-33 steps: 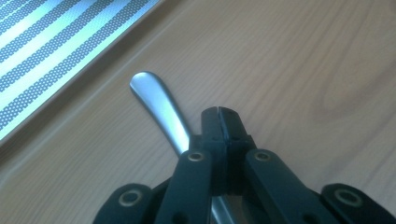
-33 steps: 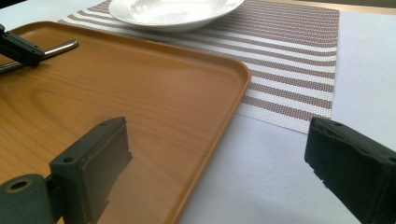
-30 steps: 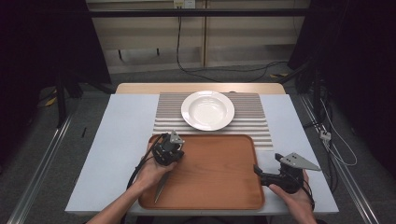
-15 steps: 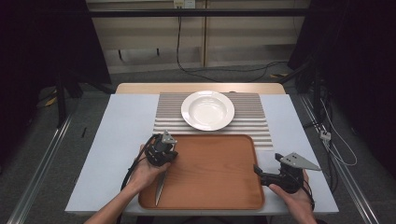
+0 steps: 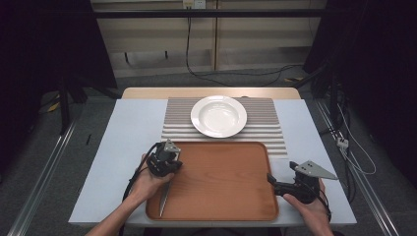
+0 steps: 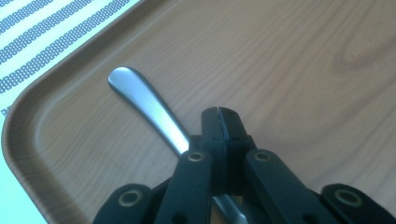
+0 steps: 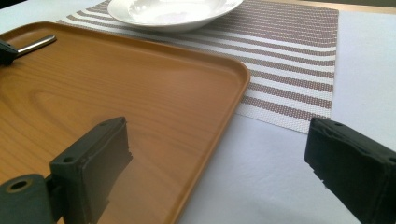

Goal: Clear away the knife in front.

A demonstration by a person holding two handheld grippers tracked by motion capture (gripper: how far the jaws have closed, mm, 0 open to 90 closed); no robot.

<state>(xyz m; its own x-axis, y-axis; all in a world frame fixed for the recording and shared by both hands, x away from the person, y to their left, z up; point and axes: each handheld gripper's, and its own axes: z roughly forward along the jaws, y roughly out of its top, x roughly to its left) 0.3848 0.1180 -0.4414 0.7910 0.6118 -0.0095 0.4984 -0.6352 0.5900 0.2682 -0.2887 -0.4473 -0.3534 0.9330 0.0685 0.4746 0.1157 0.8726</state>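
Cutlery (image 6: 140,100) of smooth steel, handle rounded, lies on the wood-grain tray (image 5: 221,172) under the clenched left gripper (image 6: 218,112); right gripper (image 7: 219,163) gapes wide

Pale table (image 5: 113,147) on grey floor (image 5: 44,147), dark curtains (image 5: 44,44), loose cables (image 5: 236,73) behind.
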